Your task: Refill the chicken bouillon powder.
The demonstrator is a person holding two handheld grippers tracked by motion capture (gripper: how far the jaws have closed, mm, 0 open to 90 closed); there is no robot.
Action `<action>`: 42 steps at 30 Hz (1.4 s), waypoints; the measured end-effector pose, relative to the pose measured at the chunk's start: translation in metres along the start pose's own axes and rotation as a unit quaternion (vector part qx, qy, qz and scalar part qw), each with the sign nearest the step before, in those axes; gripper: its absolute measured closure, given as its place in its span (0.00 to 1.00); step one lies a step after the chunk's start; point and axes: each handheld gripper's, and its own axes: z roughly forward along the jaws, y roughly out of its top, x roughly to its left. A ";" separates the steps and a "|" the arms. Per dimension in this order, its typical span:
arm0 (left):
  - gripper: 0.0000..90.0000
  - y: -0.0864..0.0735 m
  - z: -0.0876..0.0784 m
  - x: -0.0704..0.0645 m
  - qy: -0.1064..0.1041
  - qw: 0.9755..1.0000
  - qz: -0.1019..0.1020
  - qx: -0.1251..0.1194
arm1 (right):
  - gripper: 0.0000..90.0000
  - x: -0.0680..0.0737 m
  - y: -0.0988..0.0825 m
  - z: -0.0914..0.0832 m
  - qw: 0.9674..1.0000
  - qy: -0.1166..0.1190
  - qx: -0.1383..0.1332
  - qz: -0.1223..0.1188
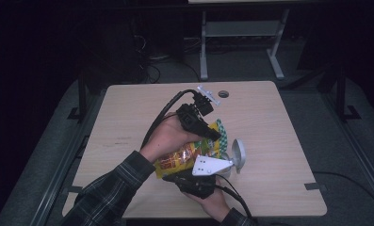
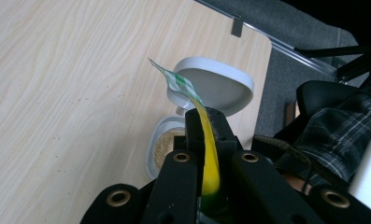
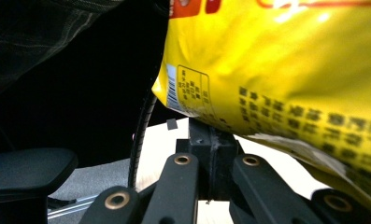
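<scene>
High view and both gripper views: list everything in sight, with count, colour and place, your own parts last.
snack bag: one, yellow with red print and a green-checked top edge, held above the table between both hand-held grippers.
container: one, white, holding tan contents, on the table under the bag's top.
lid: one, white, flipped up from the container.
table: one, light wood.
left hand-held gripper: one, black, shut on the bag's top edge.
right hand-held gripper: one, black, shut at the bag's lower edge.
sleeves: dark plaid, at the bottom of the high view.
</scene>
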 end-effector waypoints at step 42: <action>1.00 -0.064 -0.063 0.014 0.007 0.994 -0.020 -0.112 | 1.00 -0.009 -0.008 0.004 0.998 -0.032 0.043 0.021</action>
